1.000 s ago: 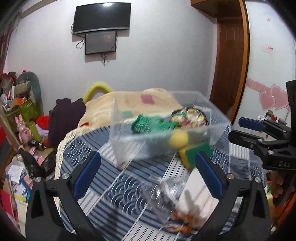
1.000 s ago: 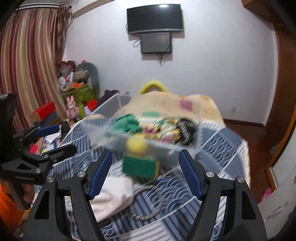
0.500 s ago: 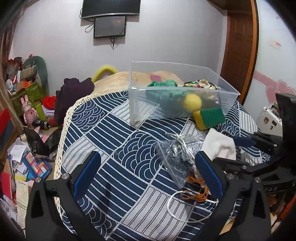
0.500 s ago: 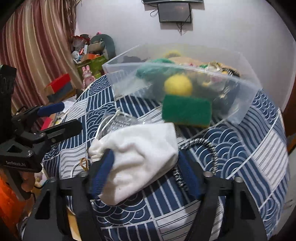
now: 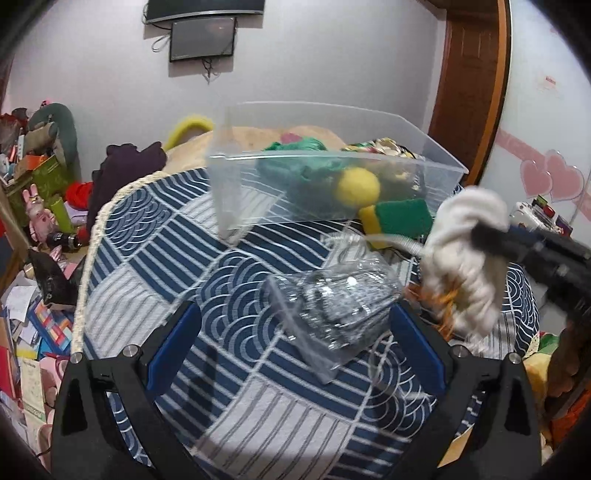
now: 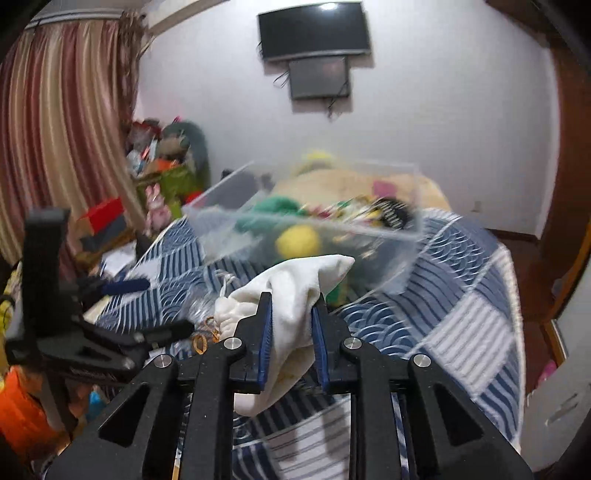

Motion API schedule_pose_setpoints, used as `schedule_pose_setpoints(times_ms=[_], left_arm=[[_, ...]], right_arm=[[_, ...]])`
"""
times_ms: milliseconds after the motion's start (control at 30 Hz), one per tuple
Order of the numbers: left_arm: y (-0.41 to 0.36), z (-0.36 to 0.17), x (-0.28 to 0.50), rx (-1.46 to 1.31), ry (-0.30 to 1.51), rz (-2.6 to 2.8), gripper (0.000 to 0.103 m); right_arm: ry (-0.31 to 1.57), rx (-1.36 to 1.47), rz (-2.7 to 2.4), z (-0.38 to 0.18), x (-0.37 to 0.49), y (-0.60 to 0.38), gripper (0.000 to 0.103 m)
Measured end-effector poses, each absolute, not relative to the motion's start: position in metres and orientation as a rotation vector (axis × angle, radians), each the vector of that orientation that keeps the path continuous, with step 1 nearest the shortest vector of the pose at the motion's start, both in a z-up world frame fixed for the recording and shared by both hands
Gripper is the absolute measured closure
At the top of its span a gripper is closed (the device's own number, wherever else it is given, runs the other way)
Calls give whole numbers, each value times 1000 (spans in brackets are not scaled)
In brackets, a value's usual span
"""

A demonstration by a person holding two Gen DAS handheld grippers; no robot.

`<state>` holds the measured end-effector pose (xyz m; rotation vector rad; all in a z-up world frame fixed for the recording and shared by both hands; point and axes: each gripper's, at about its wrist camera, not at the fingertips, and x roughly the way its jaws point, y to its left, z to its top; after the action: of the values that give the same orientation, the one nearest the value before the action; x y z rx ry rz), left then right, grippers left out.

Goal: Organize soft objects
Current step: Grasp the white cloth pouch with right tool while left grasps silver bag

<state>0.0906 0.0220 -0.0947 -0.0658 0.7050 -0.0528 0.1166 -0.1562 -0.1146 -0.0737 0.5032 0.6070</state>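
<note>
White cloth (image 6: 295, 295) pinched in closing right gripper (image 6: 291, 306), lifted near clear bin (image 5: 332, 184). Left gripper (image 5: 295, 332) released, spread above crinkled plastic bag (image 5: 340, 295).

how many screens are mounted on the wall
2. A wide curved black television screen is mounted high on the white wall, and a smaller flat dark monitor screen hangs directly below it, with loose cables beneath. Nothing suggests others are hidden.
</note>
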Motion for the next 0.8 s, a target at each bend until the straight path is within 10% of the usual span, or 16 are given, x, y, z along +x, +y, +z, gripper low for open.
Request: schedule_pose_setpoints(times_ms=[233,533,800], left_arm=[[-3,-107,115,-66,758,-113,1],[-12,-110,113,-48,730,-148,60],[5,-86,94,-63,641,-111,65]], right_arm=[[462,-19,528,-107,119,-186,86],[498,-2,543,-112,124,-189,88],[477,26,547,-100,122,-191,89]])
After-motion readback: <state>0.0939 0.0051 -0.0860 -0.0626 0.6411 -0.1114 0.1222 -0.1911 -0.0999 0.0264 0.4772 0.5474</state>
